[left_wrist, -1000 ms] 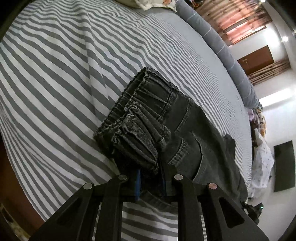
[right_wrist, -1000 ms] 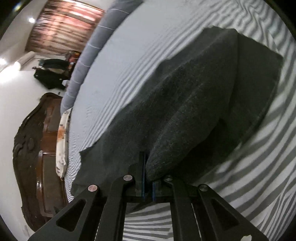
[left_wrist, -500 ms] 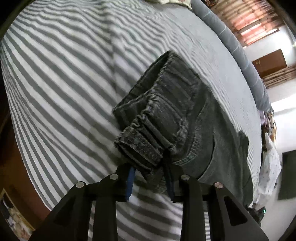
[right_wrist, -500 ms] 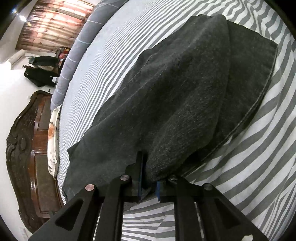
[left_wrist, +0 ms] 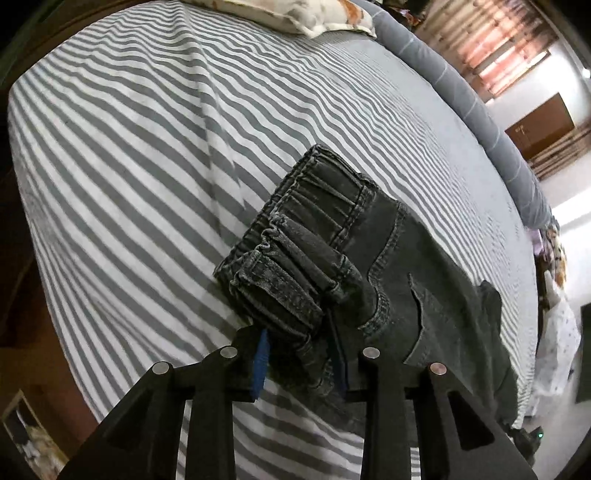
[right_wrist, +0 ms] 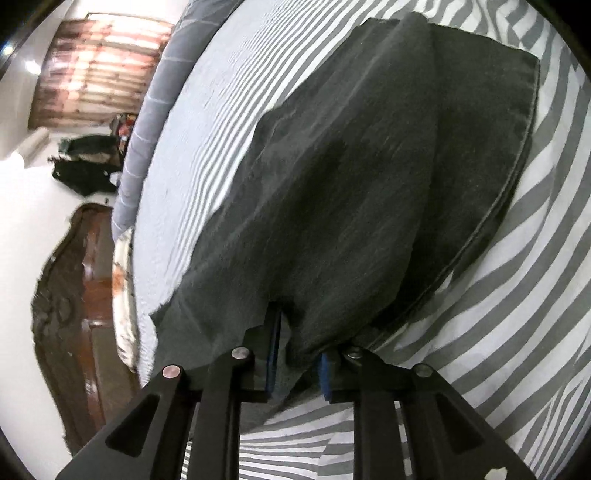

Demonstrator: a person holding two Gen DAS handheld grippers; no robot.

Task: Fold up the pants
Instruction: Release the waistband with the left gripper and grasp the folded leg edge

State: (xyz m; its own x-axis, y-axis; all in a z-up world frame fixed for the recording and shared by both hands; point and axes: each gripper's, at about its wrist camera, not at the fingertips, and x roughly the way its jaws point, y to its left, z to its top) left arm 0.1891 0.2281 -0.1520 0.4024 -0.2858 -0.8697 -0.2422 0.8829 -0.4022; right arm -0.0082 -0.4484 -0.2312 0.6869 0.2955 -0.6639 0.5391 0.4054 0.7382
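Lying folded on the striped bedsheet (left_wrist: 147, 155): dark pants (left_wrist: 399, 266).

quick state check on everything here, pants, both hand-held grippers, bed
pants: folded over, lying on the bed, waistband bunched
left hand-held gripper: jaws just been opening, waistband end between them, gap beside the blue pad
right hand-held gripper: jaws just been opening, fabric fold between them, no longer pinched
bed sheet: striped, spread out, lightly wrinkled
pillow: at the bed's far edge
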